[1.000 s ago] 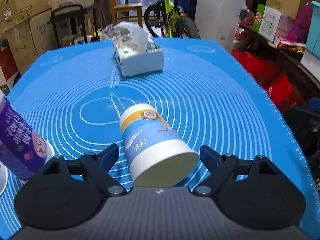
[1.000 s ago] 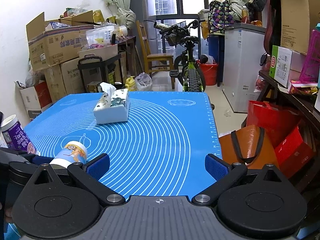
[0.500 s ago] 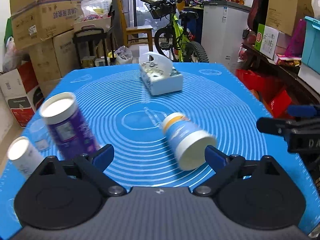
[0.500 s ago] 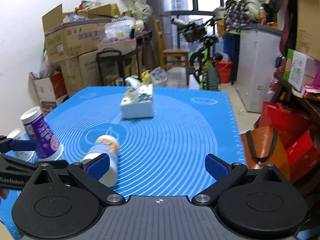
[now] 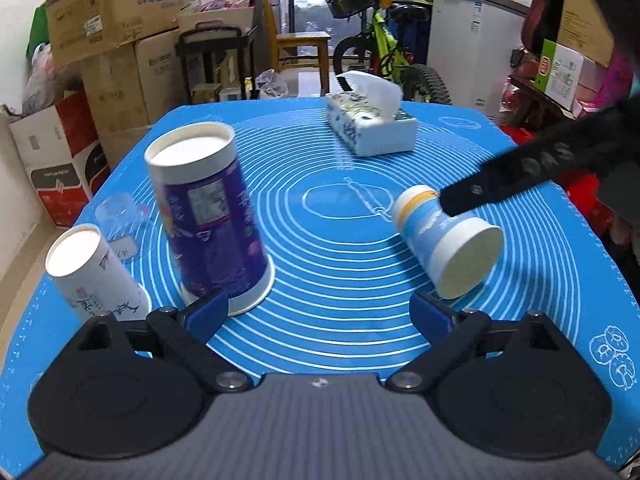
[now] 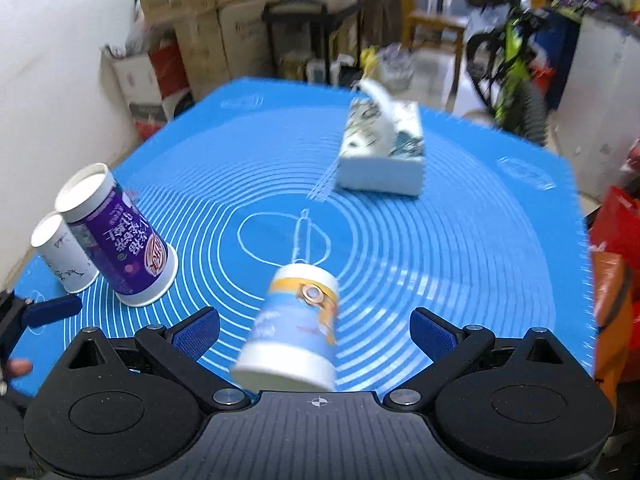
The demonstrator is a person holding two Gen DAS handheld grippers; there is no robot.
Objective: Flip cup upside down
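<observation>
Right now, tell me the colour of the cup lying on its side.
Light blue cup with white ends and an orange band, clearest in the right wrist view.

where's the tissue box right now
The tissue box sits at the far side of the blue mat, beyond the lying blue cup.

Stacked cardboard boxes (image 5: 116,12) line the white wall (image 6: 52,60); a green bicycle (image 5: 384,52) stands beside a wooden chair (image 5: 300,46).

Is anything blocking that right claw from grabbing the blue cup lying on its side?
Nothing visible: the blue cup lies between the open right gripper's fingers. The purple cup stands off to the left.
</observation>
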